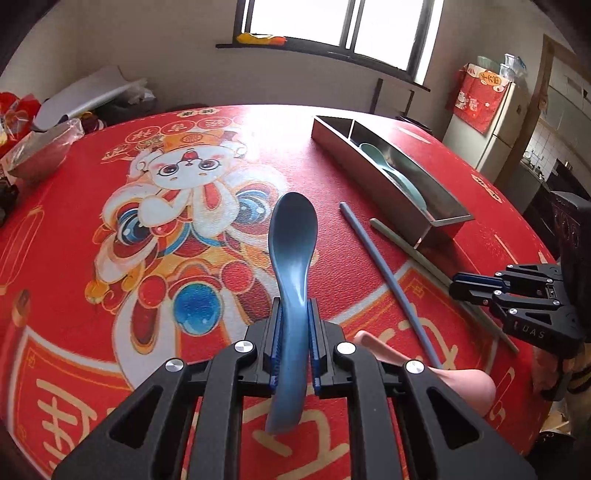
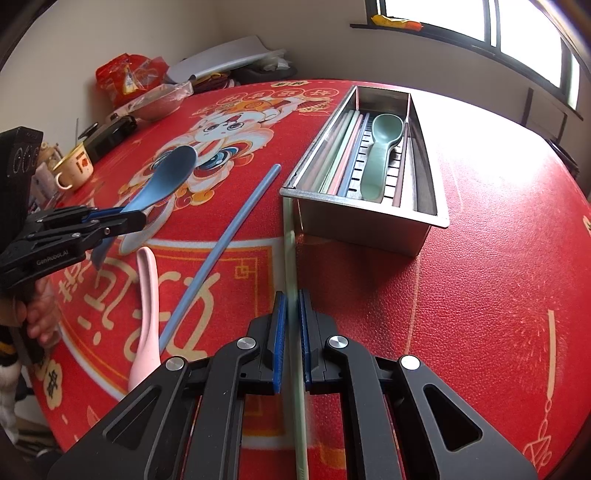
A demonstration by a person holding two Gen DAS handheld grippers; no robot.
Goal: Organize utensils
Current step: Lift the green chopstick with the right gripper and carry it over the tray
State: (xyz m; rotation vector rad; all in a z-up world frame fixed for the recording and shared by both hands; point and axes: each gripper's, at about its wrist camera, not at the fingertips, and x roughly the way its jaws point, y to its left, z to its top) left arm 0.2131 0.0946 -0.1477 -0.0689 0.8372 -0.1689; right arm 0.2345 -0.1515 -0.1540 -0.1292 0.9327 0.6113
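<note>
Left gripper (image 1: pixel 293 332) clamps the blue plastic spoon's (image 1: pixel 291 236) handle above the red printed surface (image 1: pixel 110 332), right gripper (image 2: pixel 290 325) pinches a pale green chopstick (image 2: pixel 290 254) near the steel utensil tray (image 2: pixel 369 218).

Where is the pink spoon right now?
The pink spoon lies flat on the red table mat, low on the left of the right wrist view, beside the loose blue chopstick and below the blue spoon in the left gripper.

Daylight pours through a dark-framed window (image 1: pixel 343 26) above a black sill onto pale walls (image 1: pixel 155 44), a white refrigerator (image 1: pixel 491 133) standing beside the table (image 1: pixel 74 221) with its red festive cloth.
</note>
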